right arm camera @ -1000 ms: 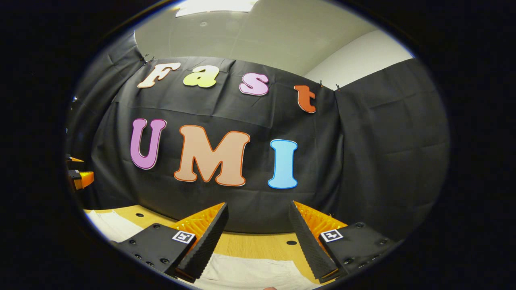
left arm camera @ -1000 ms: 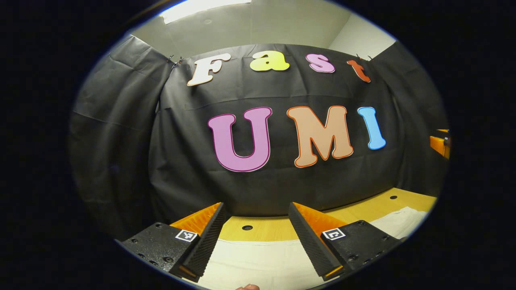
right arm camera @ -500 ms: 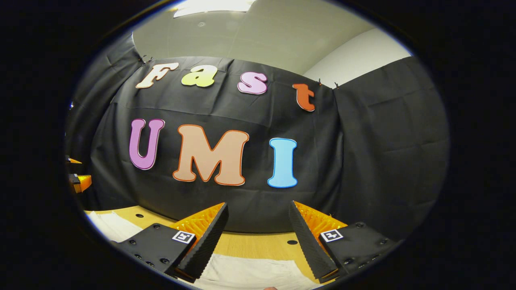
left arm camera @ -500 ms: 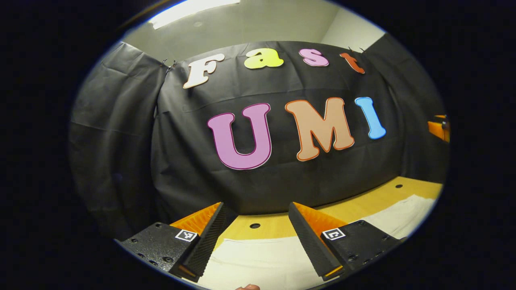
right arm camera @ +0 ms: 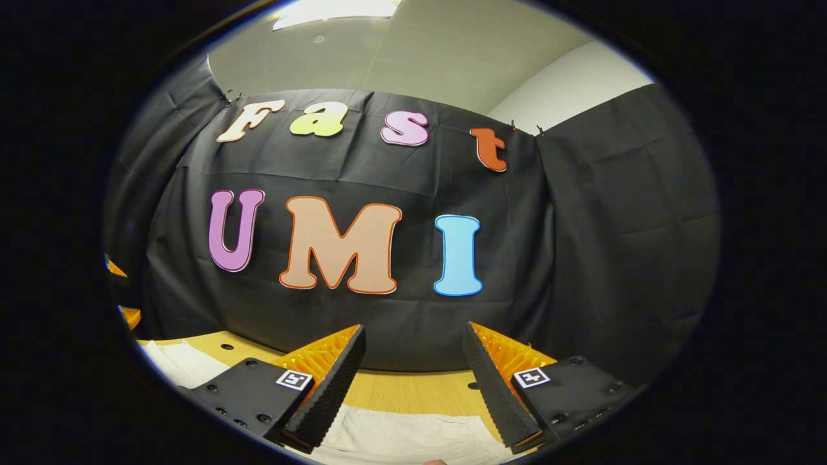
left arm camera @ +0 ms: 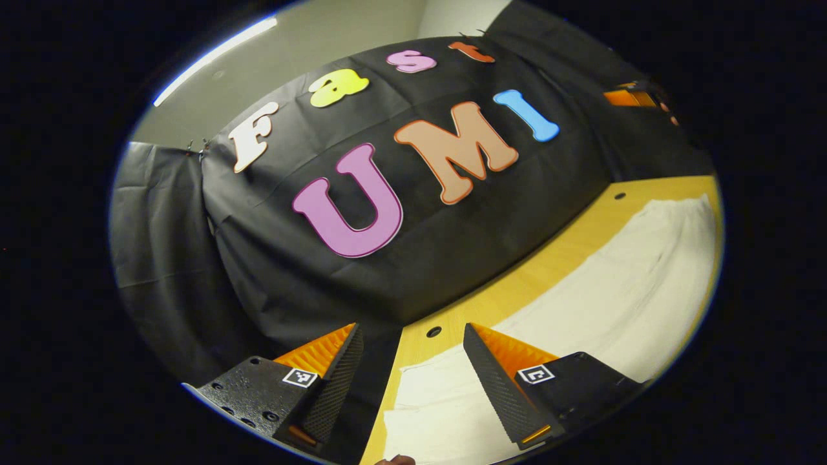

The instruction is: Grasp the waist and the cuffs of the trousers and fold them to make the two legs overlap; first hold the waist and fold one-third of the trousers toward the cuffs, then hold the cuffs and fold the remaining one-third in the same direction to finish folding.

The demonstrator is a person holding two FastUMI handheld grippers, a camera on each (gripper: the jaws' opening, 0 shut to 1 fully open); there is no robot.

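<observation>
Left hand-held gripper (left arm camera: 413, 387) – tilted since half-second ago, fingers apart, nothing held. Right hand-held gripper (right arm camera: 413, 387) – apart, unmoved. Trousers (left arm camera: 601, 290) flat on tabletop (left arm camera: 517, 284) – approach judged begun, grasp pending.

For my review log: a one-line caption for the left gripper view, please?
Open left gripper tilted above the pale trousers lying flat on the wooden table.

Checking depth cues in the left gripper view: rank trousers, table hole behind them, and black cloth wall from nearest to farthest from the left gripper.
1. Trousers: pale cloth lying under and right of the left gripper.
2. Table hole: just past the trousers' edge, ahead between the fingers.
3. Black cloth wall: upright behind the table, farthest.
</observation>
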